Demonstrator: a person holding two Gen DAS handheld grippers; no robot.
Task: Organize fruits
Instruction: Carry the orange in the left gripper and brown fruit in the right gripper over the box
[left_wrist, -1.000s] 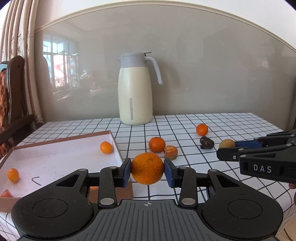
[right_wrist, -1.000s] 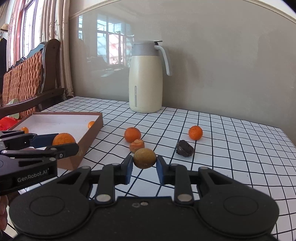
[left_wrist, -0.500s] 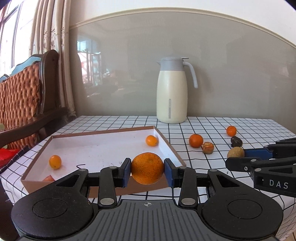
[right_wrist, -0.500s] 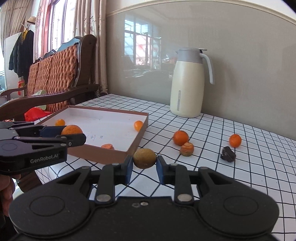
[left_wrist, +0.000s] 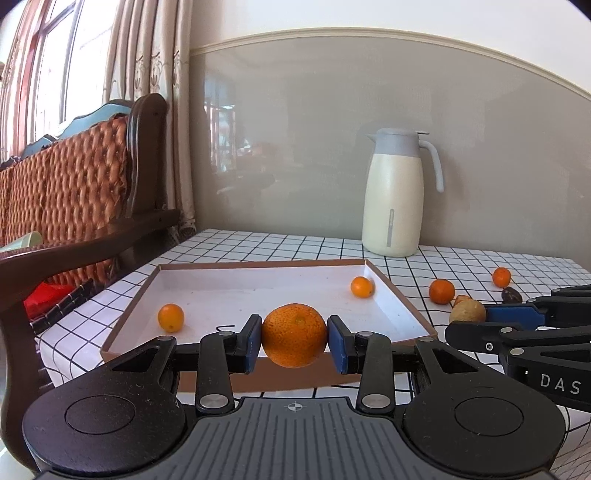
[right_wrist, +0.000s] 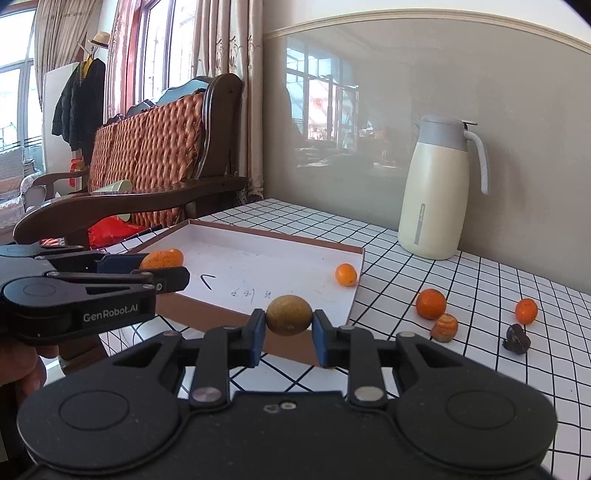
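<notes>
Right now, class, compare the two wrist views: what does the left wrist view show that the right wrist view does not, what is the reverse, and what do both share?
Only the left wrist view shows the small orange fruit at the tray's left side.

Only the right wrist view shows the coat and hat by the window.

Both show the tray, the jug, the left gripper shut on the big orange, and the right gripper shut on the brownish fruit.

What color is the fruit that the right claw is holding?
Dull yellowish brown fruit, clearest in the right wrist view.
</notes>
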